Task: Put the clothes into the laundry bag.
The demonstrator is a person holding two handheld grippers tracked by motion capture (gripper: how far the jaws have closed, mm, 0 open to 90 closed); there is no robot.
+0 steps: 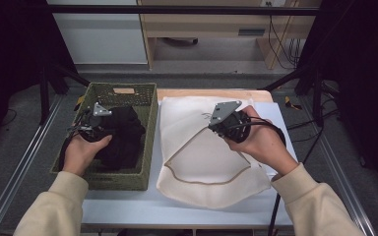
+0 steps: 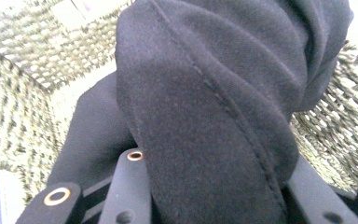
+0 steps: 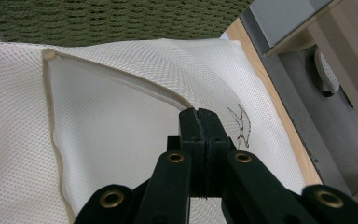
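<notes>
A black garment point(image 1: 124, 133) lies bunched in a green woven basket point(image 1: 150, 129) at the table's left. My left gripper point(image 1: 94, 123) is in the basket, shut on a thick fold of this black cloth point(image 2: 205, 107), which bulges up between its jaws point(image 2: 214, 198). A white mesh laundry bag point(image 1: 202, 164) with a beige-trimmed opening lies flat beside the basket. My right gripper point(image 1: 222, 123) is over the bag's far part. In the right gripper view its jaws point(image 3: 199, 116) are shut on the upper edge of the mesh bag point(image 3: 121, 121), at the trim by the opening.
The basket's far wall carries a small tag point(image 1: 124, 90). Its woven wall point(image 2: 23, 93) surrounds the cloth closely. A small bird print point(image 3: 242, 125) marks the mesh. The table's wooden far edge point(image 1: 206, 92) and metal side rails point(image 1: 27, 157) bound the work area.
</notes>
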